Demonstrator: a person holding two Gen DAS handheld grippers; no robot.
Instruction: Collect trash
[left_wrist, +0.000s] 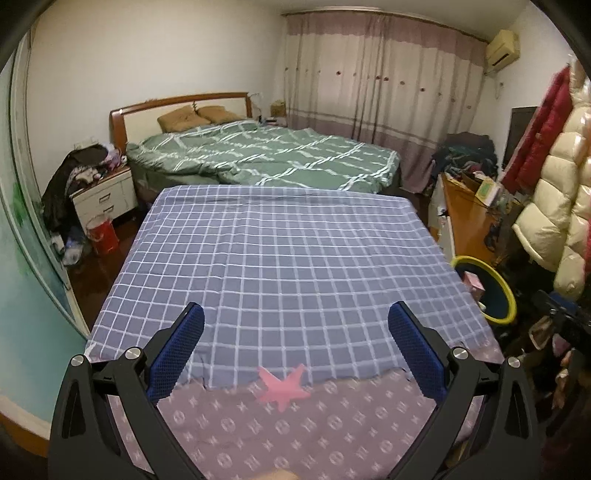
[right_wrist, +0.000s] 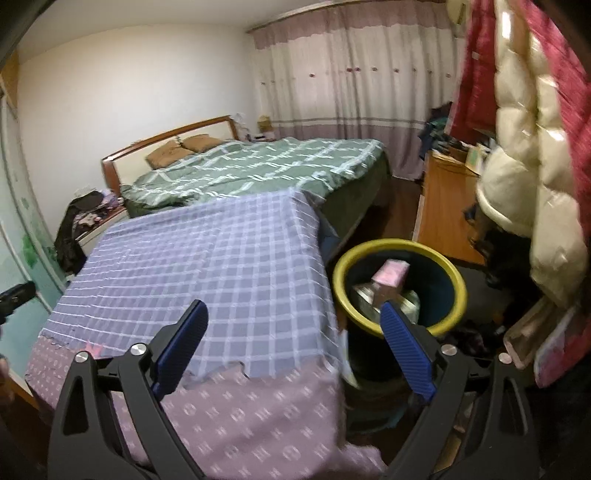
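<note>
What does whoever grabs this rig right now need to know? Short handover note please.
Left gripper: open, nothing between the fingers, held over the checked bedcover.
Right gripper: open, nothing held, at the bed's right edge, aimed toward the yellow-rimmed bin.
Bin stands on the floor to the right of the bed; a pink box and a pale packet are already inside.
Done: those pieces look binned.
Left: no loose trash shows on the bedcover; a pink star shape lies near its front edge, cannot tell whether it is trash or part of the fabric. Check it, then the floor by the bin.
</note>
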